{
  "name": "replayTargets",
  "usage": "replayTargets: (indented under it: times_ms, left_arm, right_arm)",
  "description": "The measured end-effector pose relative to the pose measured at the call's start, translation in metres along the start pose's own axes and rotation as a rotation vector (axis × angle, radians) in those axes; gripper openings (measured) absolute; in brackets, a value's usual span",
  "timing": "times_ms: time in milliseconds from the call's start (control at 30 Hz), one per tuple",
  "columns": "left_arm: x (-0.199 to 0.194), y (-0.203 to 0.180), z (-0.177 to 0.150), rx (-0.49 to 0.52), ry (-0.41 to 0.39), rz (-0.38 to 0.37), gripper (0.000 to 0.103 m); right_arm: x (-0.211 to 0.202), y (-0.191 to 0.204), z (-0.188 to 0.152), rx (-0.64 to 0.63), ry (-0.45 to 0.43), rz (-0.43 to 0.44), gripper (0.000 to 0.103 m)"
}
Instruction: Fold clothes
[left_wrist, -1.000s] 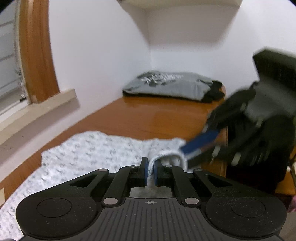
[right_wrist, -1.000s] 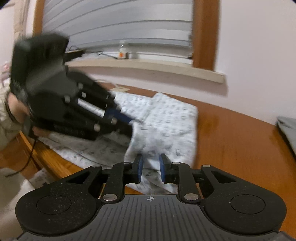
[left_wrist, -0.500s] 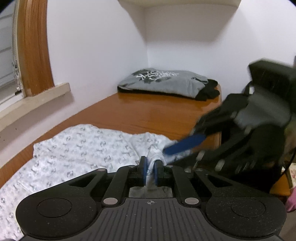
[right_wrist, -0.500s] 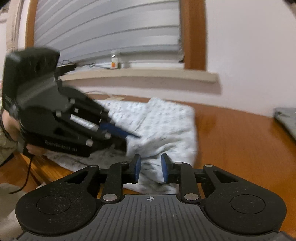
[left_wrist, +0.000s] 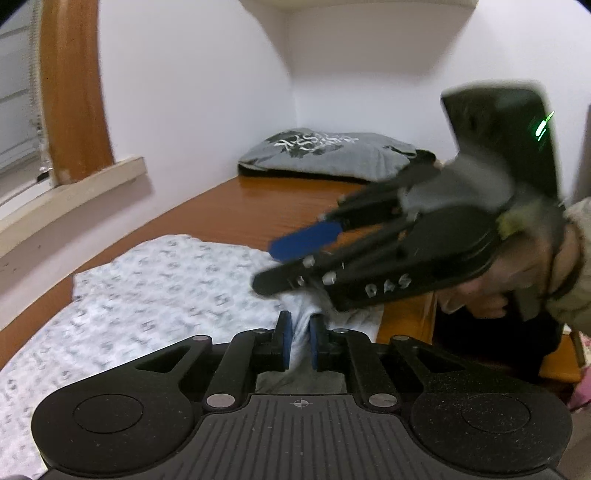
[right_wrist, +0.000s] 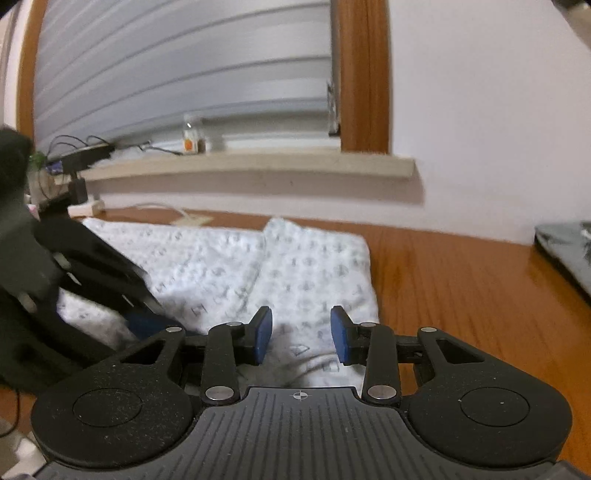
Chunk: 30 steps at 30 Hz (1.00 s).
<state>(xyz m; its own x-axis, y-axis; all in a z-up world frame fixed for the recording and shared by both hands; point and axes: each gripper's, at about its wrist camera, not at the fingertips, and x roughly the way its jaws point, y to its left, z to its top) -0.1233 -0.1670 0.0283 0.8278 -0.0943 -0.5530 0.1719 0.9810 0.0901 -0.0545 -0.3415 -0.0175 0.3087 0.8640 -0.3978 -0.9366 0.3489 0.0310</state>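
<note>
The left gripper (left_wrist: 300, 339) is pinching the patterned garment (left_wrist: 155, 288) (jaws easing apart) near the surface's (left_wrist: 258, 206) front edge. The right gripper (right_wrist: 301, 338) is opening, gripping nothing.

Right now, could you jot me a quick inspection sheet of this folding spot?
Surface: glossy wooden table.
Job's things: white patterned garment, partly folded; folded grey printed shirt at the far end.
Clutter: small bottle on the windowsill.
Grippers: left gripper pinching a fold of the garment, jaws opening; right gripper opening, cloth below, not pressed.
Cables: black cables on the sill.
Surroundings: white walls, shuttered window.
</note>
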Motion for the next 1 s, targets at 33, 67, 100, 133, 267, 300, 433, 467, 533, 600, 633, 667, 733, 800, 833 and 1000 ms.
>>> replayTargets:
  times_ms: [33,67,100,133,267,300,433,467,533,600,633,667,733,800,833,1000]
  left_arm:
    - [-0.006,0.004,0.001,0.000,-0.005,0.013,0.011]
    - [-0.011,0.007,0.002,0.001,-0.010,0.027,0.011]
    - [-0.016,0.011,0.004,0.001,-0.016,0.052,0.011]
    - [-0.019,0.017,0.006,-0.001,-0.023,0.073,0.011]
    - [-0.016,0.051,0.018,-0.046,-0.026,0.139,0.011]
    - [-0.011,0.059,0.022,-0.055,-0.023,0.145,0.011]
    - [0.021,0.093,0.040,-0.085,0.003,0.188,0.011]
    - [0.031,0.102,0.043,-0.095,0.012,0.198,0.011]
    - [0.050,0.119,0.049,-0.117,0.035,0.215,0.011]
    - [0.069,0.136,0.052,-0.141,0.060,0.228,0.011]
    - [0.077,0.142,0.052,-0.140,0.082,0.247,0.011]
    - [0.084,0.147,0.051,-0.137,0.105,0.268,0.011]
    - [0.089,0.159,0.046,-0.149,0.146,0.282,0.011]
    - [0.087,0.169,0.040,-0.179,0.158,0.259,0.012]
    - [0.086,0.170,0.037,-0.179,0.162,0.255,0.012]
    - [0.084,0.166,0.030,-0.154,0.154,0.273,0.012]
  right_arm:
    - [0.000,0.000,-0.003,0.003,0.004,0.001,0.035]
    - [0.000,0.001,-0.008,-0.002,0.011,0.002,0.036]
    - [-0.001,0.001,-0.012,-0.007,0.014,0.003,0.036]
    - [-0.002,0.000,-0.017,-0.012,0.005,0.004,0.036]
    - [-0.003,0.003,-0.025,0.005,-0.038,-0.017,0.036]
    - [-0.003,0.006,-0.025,-0.011,-0.041,-0.030,0.036]
    - [-0.003,0.009,-0.029,-0.041,-0.068,-0.048,0.035]
    - [-0.003,0.008,-0.028,-0.040,-0.069,-0.045,0.035]
    - [-0.002,0.006,-0.028,-0.043,-0.070,-0.042,0.035]
    - [-0.003,0.008,-0.027,-0.063,-0.070,-0.049,0.035]
    - [-0.005,0.009,-0.027,-0.073,-0.070,-0.053,0.035]
    - [-0.005,0.009,-0.027,-0.075,-0.069,-0.055,0.035]
    - [-0.006,0.009,-0.027,-0.069,-0.070,-0.056,0.035]
    - [-0.006,0.008,-0.028,-0.062,-0.077,-0.053,0.035]
    - [-0.007,0.007,-0.029,-0.058,-0.081,-0.050,0.035]
    - [-0.007,0.005,-0.029,-0.065,-0.081,-0.043,0.035]
